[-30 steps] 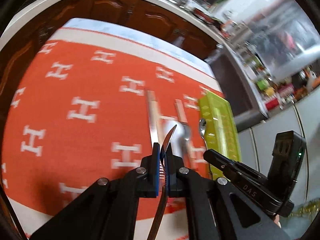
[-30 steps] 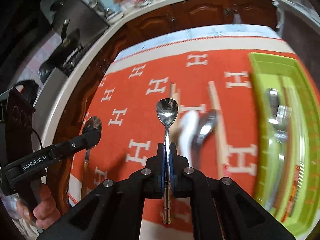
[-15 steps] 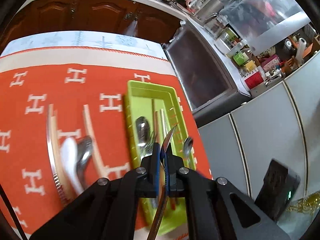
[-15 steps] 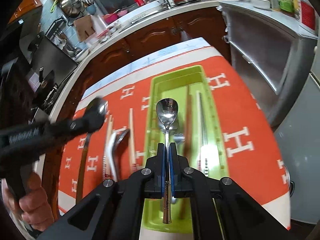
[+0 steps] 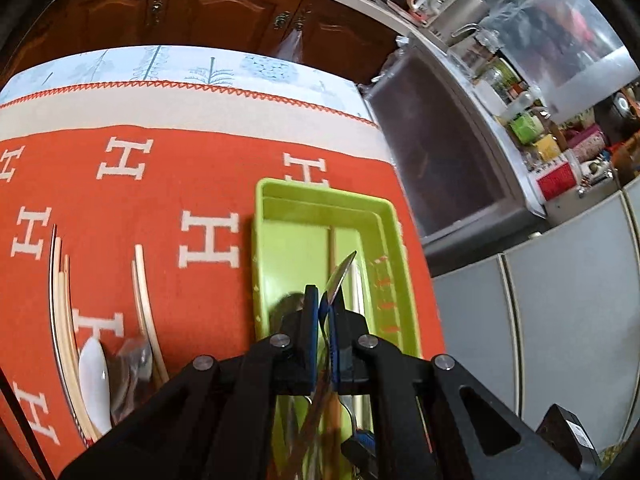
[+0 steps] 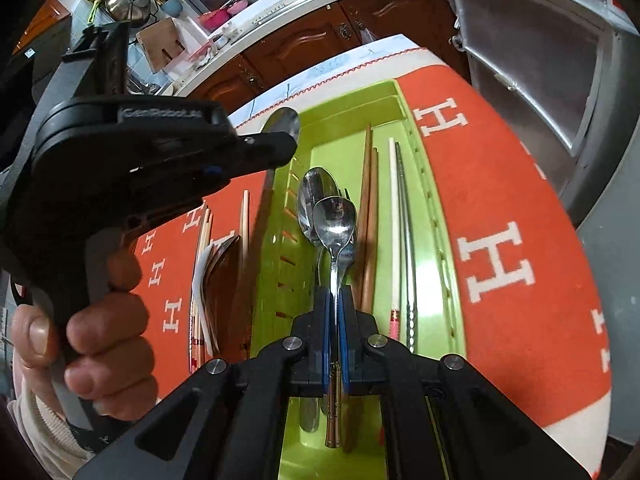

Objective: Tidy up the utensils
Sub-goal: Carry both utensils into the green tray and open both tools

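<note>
Both grippers clenched on utensils above the green tray (image 6: 436, 216): right gripper (image 6: 335, 304) grasps a spoon (image 6: 335, 224) over spoons already laid there, left gripper (image 5: 327, 316) grasps another utensil (image 5: 340, 276); advise lowering each parallel to the dividers before releasing

right gripper (image 6: 334, 312) clamped on spoon (image 6: 335, 228) above green tray (image 6: 440, 248); left gripper (image 6: 276, 148) pinching another spoon (image 6: 282, 122) at tray's edge
</note>
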